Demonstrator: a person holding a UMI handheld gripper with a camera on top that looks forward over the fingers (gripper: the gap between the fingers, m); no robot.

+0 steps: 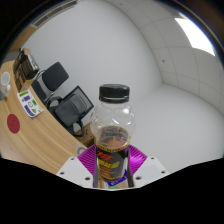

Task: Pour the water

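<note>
Bottle (113, 135), black cap, upright, long axis vertical; held between the gripper (112, 165) fingers, both pads pressing its lower body. Desk (20, 105) far left.

This was an office: a long wooden counter (14, 105) ran along a plain white wall (120, 45), a black office chair (55, 78) and dark equipment stood beside it, under a bright ceiling light (192, 35).
</note>
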